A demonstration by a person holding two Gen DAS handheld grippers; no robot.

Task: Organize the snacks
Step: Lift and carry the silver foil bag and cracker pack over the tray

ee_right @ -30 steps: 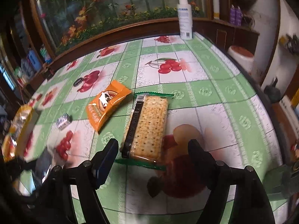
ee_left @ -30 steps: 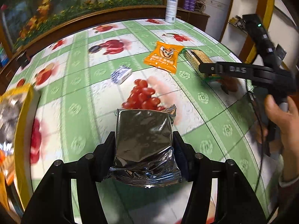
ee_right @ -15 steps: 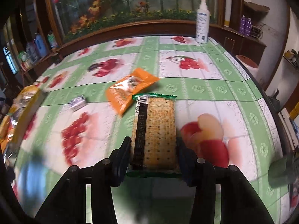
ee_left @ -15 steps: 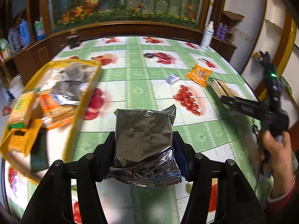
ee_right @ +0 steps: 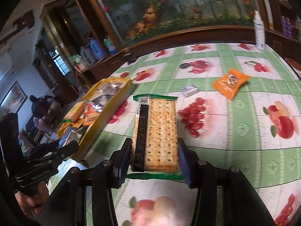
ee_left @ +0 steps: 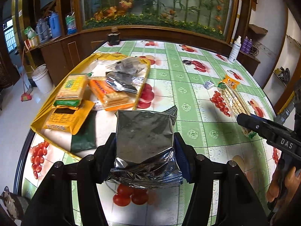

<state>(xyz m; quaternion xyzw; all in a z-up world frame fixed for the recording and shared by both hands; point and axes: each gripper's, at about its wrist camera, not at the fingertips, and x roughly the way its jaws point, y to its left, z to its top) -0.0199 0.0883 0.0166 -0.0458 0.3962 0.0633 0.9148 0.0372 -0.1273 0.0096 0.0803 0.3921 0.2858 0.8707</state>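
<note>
My left gripper (ee_left: pixel 144 151) is shut on a silver foil snack bag (ee_left: pixel 144 141), held above the table just right of the yellow tray (ee_left: pixel 56 98). The tray holds several snack packs, orange, yellow-green and silver. My right gripper (ee_right: pixel 154 157) is shut on a clear cracker pack with green ends (ee_right: pixel 156 131), lifted over the table to the right of the tray (ee_right: pixel 105 116). In the left wrist view the cracker pack (ee_left: pixel 233 103) and the right gripper (ee_left: pixel 267 130) show at the right. The left gripper (ee_right: pixel 56 146) appears at the left edge of the right wrist view.
An orange snack bag (ee_right: pixel 230 82) and a small blue-white packet (ee_right: pixel 190 90) lie on the fruit-print tablecloth (ee_right: pixel 235 150). A white spray bottle (ee_left: pixel 235 50) and a dark jar (ee_left: pixel 113 36) stand at the far edge. A white bucket (ee_left: pixel 42 79) sits on the floor left of the table.
The right gripper closed on the cracker pack and lifted it, swinging left toward the tray. The left gripper carried the silver bag left, bringing the tray fully into view.
</note>
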